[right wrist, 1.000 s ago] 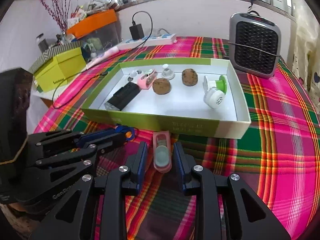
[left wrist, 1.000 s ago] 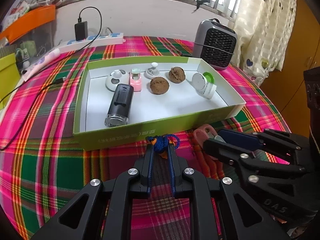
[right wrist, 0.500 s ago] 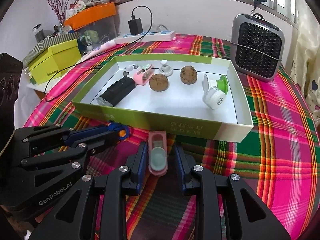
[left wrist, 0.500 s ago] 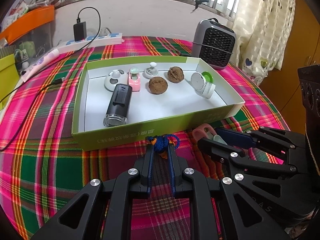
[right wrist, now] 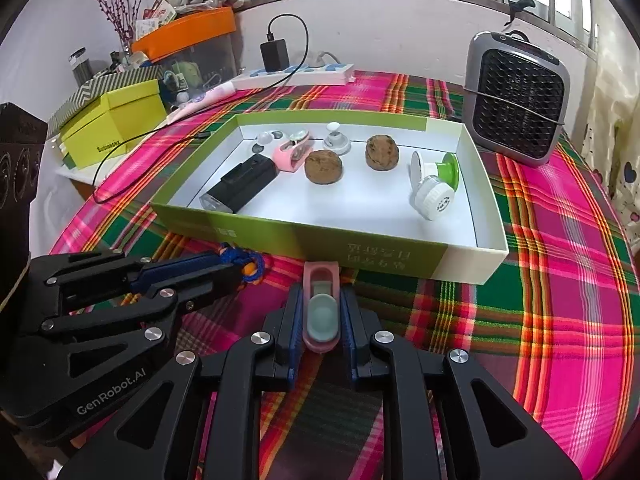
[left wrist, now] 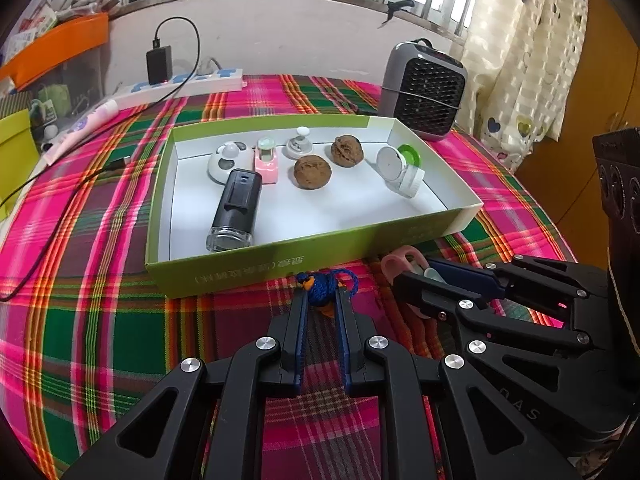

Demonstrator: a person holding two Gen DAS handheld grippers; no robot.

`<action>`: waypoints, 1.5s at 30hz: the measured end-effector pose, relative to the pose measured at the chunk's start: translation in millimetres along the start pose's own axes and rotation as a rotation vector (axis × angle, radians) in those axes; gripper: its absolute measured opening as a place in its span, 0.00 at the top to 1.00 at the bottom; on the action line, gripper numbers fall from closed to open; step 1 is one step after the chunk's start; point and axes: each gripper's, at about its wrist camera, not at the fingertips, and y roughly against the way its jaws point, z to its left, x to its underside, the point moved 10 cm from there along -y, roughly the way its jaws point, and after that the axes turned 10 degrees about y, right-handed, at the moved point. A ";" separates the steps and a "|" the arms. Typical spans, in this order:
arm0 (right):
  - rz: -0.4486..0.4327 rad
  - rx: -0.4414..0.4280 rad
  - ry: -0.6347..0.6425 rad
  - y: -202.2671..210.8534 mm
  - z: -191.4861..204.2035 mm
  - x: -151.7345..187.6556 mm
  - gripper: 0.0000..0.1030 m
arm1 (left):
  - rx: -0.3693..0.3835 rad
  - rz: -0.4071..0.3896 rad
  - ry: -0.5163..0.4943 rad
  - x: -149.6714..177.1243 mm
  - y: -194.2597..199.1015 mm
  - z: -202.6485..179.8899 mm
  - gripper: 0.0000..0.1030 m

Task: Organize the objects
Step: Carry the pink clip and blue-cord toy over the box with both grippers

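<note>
Only the right wrist view shows the yellow-green box (right wrist: pixel 116 120) and the orange bin (right wrist: pixel 188 30) far to the left of the tray (right wrist: pixel 332 242); only the left wrist view shows the curtain (left wrist: pixel 528 52) and wooden cabinet (left wrist: pixel 600 120) to the tray's right.

Both grippers slant down toward the plaid tablecloth (left wrist: pixel 100 320), side by side just in front of the tray's near wall. The left gripper (left wrist: pixel 322 300) has its jaws drawn narrow, pinched on a small blue cord charm (left wrist: pixel 326 282) with an orange bit, which sits just before the tray's front wall. The right gripper (right wrist: pixel 322 312) is closing its jaws on a pink clip (right wrist: pixel 321 308) with a grey-green centre; the pads sit against the clip's sides, and its far end nearly meets the tray's front wall.

The tray, green outside and white inside, holds a black cylinder (left wrist: pixel 236 208) lying at its left, a white round gadget (left wrist: pixel 226 160) and a pink stamp (left wrist: pixel 267 160) behind it, a small white knob (left wrist: pixel 300 142) at the back, two walnuts (left wrist: pixel 313 171) in the middle, and a white-and-green roller (left wrist: pixel 402 170) at the right. A grey heater (right wrist: pixel 516 96) stands behind the tray's right corner, a power strip (right wrist: pixel 296 74) behind its left.
</note>
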 end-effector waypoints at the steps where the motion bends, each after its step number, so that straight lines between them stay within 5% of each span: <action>1: 0.000 -0.002 -0.002 0.0 0.3 0.0 0.82 | 0.001 -0.001 -0.001 0.0 0.8 -0.5 0.88; 24: -0.084 0.013 -0.006 28.3 -1.3 -30.7 0.82 | 0.002 -0.105 -0.035 -34.1 39.1 -7.2 0.88; 45: -0.079 0.020 -0.015 5.6 -24.6 -57.3 0.82 | -0.009 -0.118 -0.026 -75.5 14.8 -2.0 0.88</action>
